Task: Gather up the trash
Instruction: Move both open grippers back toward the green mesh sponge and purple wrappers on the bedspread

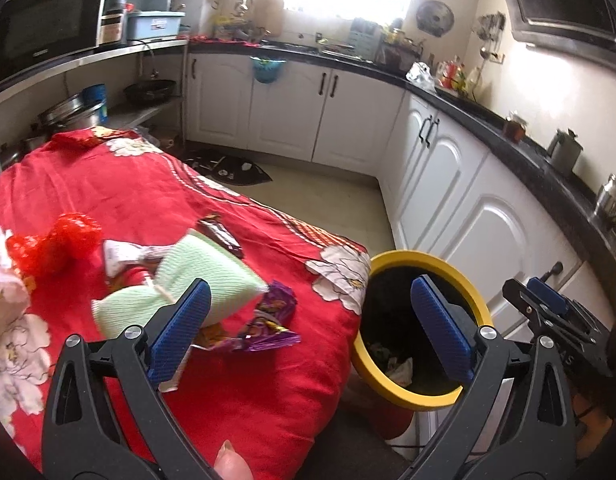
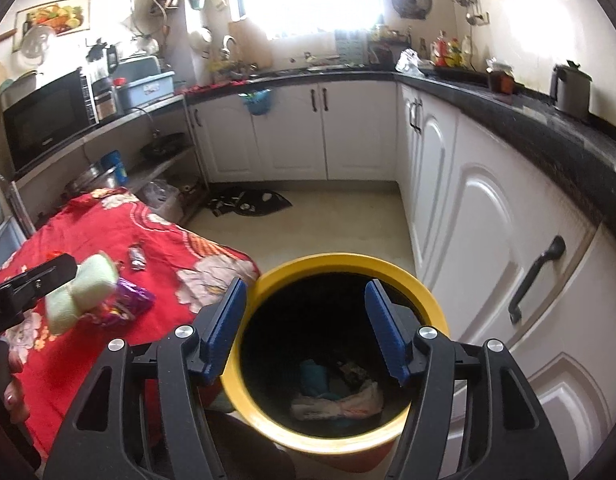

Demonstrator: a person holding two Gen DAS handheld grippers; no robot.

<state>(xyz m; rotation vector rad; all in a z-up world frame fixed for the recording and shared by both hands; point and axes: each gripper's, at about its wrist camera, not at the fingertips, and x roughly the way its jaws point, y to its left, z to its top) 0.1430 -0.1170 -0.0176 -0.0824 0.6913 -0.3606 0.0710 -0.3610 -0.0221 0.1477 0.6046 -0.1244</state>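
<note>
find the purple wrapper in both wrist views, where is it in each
Left wrist view: the purple wrapper lies low and centre-left on the red floral cloth, right of the pale green cloth.
Right wrist view: the wrapper lies at left, mid-height, right of the same green cloth.
Shared landmark: the yellow-rimmed bin stands to the wrapper's right in both.

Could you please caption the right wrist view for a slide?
Open right gripper above the yellow-rimmed bin, trash already inside.
</note>
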